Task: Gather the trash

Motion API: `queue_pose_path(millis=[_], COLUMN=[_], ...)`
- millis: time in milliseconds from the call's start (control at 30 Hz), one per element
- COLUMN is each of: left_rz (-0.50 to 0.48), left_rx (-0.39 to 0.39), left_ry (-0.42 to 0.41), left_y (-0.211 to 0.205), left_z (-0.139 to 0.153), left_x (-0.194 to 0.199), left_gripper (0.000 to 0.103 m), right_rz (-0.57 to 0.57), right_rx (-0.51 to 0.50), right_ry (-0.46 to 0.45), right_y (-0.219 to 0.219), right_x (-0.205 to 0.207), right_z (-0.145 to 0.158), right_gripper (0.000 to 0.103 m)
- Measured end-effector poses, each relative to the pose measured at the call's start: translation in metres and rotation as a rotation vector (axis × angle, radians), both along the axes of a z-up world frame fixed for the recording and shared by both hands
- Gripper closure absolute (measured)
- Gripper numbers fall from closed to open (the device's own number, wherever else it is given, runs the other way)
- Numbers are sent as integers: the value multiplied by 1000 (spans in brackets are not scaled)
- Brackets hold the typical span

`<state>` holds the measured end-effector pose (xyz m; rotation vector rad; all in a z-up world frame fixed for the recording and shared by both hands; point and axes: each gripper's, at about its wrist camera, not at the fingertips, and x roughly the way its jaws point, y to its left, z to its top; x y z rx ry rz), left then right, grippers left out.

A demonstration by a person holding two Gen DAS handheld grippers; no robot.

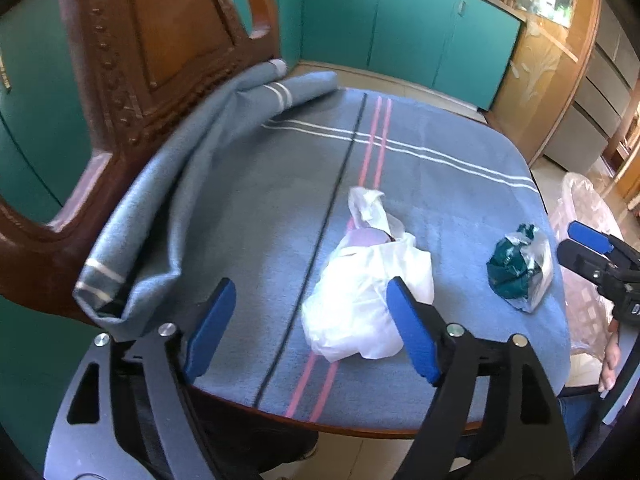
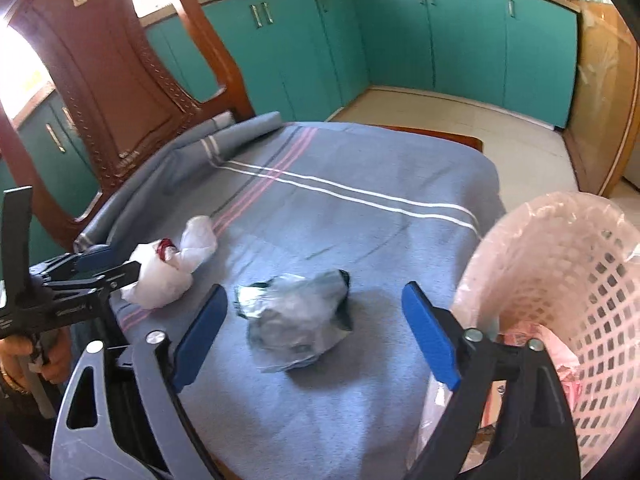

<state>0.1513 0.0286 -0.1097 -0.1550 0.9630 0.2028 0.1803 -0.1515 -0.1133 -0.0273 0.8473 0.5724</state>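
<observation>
A crumpled white plastic bag (image 1: 366, 288) lies on the blue striped cloth (image 1: 440, 184) over a chair seat. My left gripper (image 1: 312, 328) is open, its fingers either side of the bag's near end, just above the cloth. The bag also shows in the right wrist view (image 2: 168, 268). A dark green and clear plastic wad (image 1: 518, 266) lies to the right; in the right wrist view this wad (image 2: 296, 320) sits between the open fingers of my right gripper (image 2: 312, 336). A pink mesh bin (image 2: 560, 280) lined with plastic stands at the right.
The carved wooden chair back (image 1: 132, 60) rises at the left, with the cloth (image 2: 360, 216) bunched against it. Teal cabinets (image 2: 400, 40) and tiled floor (image 2: 500, 132) lie beyond. A wooden cabinet (image 1: 540, 80) stands at the far right.
</observation>
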Motion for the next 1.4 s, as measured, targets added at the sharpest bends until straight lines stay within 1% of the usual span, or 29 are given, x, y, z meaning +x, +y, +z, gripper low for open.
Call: queue_pose_path(millis=[67, 167, 300, 367, 433, 600, 667, 700, 733, 800, 833, 900, 1033, 1133, 1400], left_rz=[-25, -61, -104, -116, -127, -139, -140, -140, -143, -148, -152, -156, -155, -132, -96], left_rx=[-4, 14, 40, 42, 45, 54, 56, 57, 60, 68, 66, 64, 60, 82, 125], left_ry=[7, 8, 14, 20, 26, 40, 42, 43, 44, 48, 50, 51, 47, 33, -36], left_y=[-8, -22, -37, -41, -45, -48, -48, -48, -48, -48, -48, -48, -48, -46, -42], left_z=[-2, -4, -8, -10, -12, -17, -20, -20, -21, -24, -25, -27, -28, -23, 0], left_x=[4, 8, 11, 12, 13, 15, 14, 15, 15, 16, 17, 17, 17, 15, 4], left_gripper=[24, 24, 24, 24, 24, 24, 26, 30, 36, 44, 48, 51, 67, 71, 71], right_rz=[5, 13, -4, -4, -10, -7, 0, 3, 7, 6, 10, 18, 28, 36, 38], right_rx=[-27, -62, -113, -114, -136, -139, -142, -144, -144, -144, -144, -142, -133, -138, -186], right_ry=[4, 8, -8, -6, -13, -15, -18, -20, -23, -31, -32, -33, -46, -65, -52], right_y=[6, 16, 28, 30, 34, 40, 42, 43, 44, 44, 45, 44, 44, 46, 54], right_x=[1, 2, 3, 4, 5, 8, 9, 8, 7, 7, 6, 6, 3, 0, 5], right_z=[-4, -12, -20, -22, -25, -28, -28, -27, -27, -27, -27, -26, -23, -21, -31], right_gripper=[15, 15, 15, 15, 15, 15, 15, 15, 15, 15, 15, 15, 15, 15, 15])
